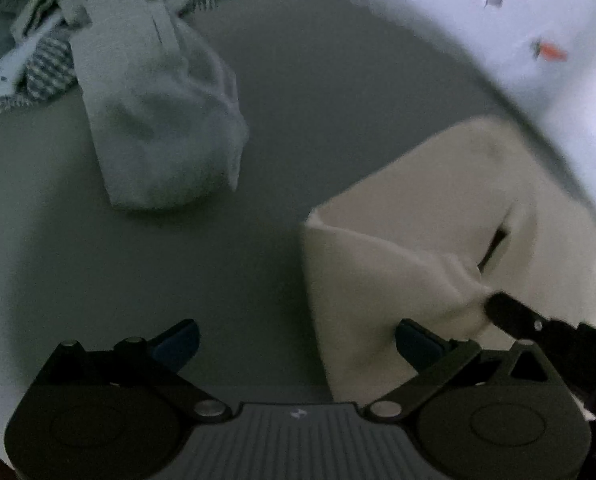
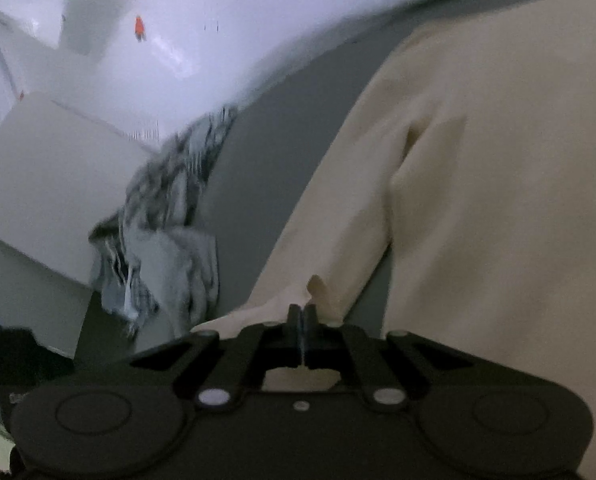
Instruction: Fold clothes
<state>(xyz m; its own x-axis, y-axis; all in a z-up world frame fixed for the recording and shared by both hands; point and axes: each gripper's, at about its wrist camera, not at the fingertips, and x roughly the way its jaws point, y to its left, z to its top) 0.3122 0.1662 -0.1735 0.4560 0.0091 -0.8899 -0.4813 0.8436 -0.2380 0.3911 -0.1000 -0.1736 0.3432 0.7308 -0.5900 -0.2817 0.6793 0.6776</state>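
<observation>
pinching a fold of the cream garment point(image 2: 478, 200) with my right tool point(image 2: 302, 312) fully closed, left tool point(image 1: 296, 344) wide open and empty; garment lies by the surface's point(image 1: 258, 80) far edge, so i'd lift slowly, keeping the cloth taut.

Both views are looking dim and grainy, with a cool bluish-grey cast. Brightest area is sitting at the top: the pale floor point(image 1: 558, 92) beyond the grey table point(image 1: 298, 100) is washing out to near white, with soft glare patches showing on it in the right wrist view. Motion blur is smearing the table edge and the patterned cloth pile point(image 2: 170, 208). The cream garment point(image 2: 478, 200) is reading flat, folds showing only as soft shadows. Fisheye distortion is bending straight edges into arcs, and black vignette corners are framing each picture. Small far-off floor objects are staying out of focus. Gripper bodies at the bottom are going nearly black, little detail.
</observation>
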